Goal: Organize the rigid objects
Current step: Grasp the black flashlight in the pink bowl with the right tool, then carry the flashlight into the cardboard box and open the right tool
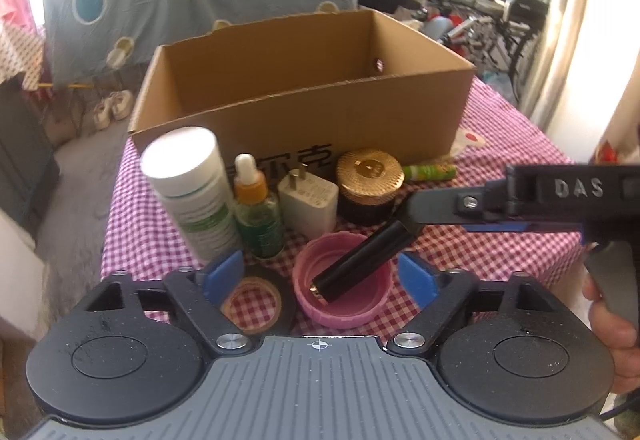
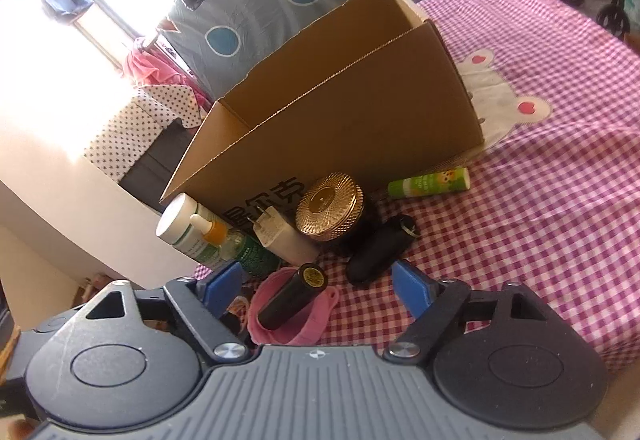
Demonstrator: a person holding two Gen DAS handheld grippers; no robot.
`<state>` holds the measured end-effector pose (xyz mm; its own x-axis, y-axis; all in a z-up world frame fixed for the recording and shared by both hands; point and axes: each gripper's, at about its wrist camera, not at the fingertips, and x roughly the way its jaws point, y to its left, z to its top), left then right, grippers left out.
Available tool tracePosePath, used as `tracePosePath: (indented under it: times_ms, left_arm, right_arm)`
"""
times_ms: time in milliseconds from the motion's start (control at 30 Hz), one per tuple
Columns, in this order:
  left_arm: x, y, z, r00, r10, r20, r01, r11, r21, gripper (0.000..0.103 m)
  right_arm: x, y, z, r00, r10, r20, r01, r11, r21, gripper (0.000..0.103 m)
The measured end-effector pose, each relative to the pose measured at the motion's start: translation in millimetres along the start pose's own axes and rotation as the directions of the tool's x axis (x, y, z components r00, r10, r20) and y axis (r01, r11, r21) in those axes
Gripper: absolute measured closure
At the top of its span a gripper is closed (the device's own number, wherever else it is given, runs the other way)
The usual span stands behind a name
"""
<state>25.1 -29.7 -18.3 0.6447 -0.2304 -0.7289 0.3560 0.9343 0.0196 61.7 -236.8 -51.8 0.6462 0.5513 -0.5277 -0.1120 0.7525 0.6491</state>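
Left wrist view. We see the left gripper (image 1: pixel 320 272), its blue pads wide apart and gripping nothing, above a pink ribbed cap (image 1: pixel 342 282) lying open side up. A smooth black cylinder (image 1: pixel 362 258) with a brass end leans in the cap. A black tape roll (image 1: pixel 256 298) lies flat just beside it. Behind stand a white bottle (image 1: pixel 190 188), a dropper bottle (image 1: pixel 256 210) of clear glass, a boxy white plug (image 1: pixel 308 206) and a dark jar with a knurled gold lid (image 1: pixel 370 174); a green tube (image 1: pixel 430 172) lies against the corrugated cardboard box (image 1: pixel 304 88). All rest on a pink checked cloth (image 1: pixel 500 144). The right gripper (image 1: pixel 412 214) enters from the right, a hand (image 1: pixel 612 324) on its grip, one black finger near the cylinder; whether it touches we cannot tell.

Right wrist view. We see the right gripper (image 2: pixel 318 286), pads apart and nothing clamped, with the cylinder (image 2: pixel 292 296) and cap (image 2: pixel 296 324) between them. A matte black oval object (image 2: pixel 376 250) lies beside the jar (image 2: pixel 330 214), near the box (image 2: pixel 344 112).
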Motion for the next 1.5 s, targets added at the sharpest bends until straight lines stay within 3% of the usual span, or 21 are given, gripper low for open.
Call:
tracePosePath:
  times_ms: [233, 500, 833, 900, 1100, 1500]
  left_arm:
    - [20, -20, 1, 0.999, -0.004, -0.051, 0.010, 0.994, 0.112, 0.051]
    - [37, -17, 5, 0.996, -0.017, -0.092, 0.027, 0.994, 0.106, 0.075]
    - [47, -18, 7, 0.995, 0.009, -0.098, 0.005, 0.991, 0.136, 0.075]
    - [50, -17, 8, 0.995, 0.007, -0.102, 0.007, 0.991, 0.134, 0.075]
    - [52, -19, 7, 0.995, 0.023, -0.093, -0.009, 0.989, 0.148, 0.079]
    - [25, -22, 10, 0.999, 0.018, -0.026, -0.014, 0.990, 0.137, 0.081]
  right_arm:
    - [25, -5, -1, 0.997, 0.064, -0.042, -0.062, 0.997, 0.043, 0.035]
    - [40, -18, -1, 0.993, 0.100, -0.060, -0.092, 0.988, 0.122, 0.044]
    - [51, -22, 2, 0.991, 0.128, -0.037, -0.122, 0.982, 0.145, 0.055]
    - [56, -21, 1, 0.992, 0.123, -0.034, -0.117, 0.983, 0.143, 0.069]
    - [54, -16, -1, 0.991, 0.133, -0.007, -0.131, 0.984, 0.121, 0.079]
    - [29, 15, -3, 0.992, 0.119, 0.051, -0.121, 0.992, 0.027, 0.079]
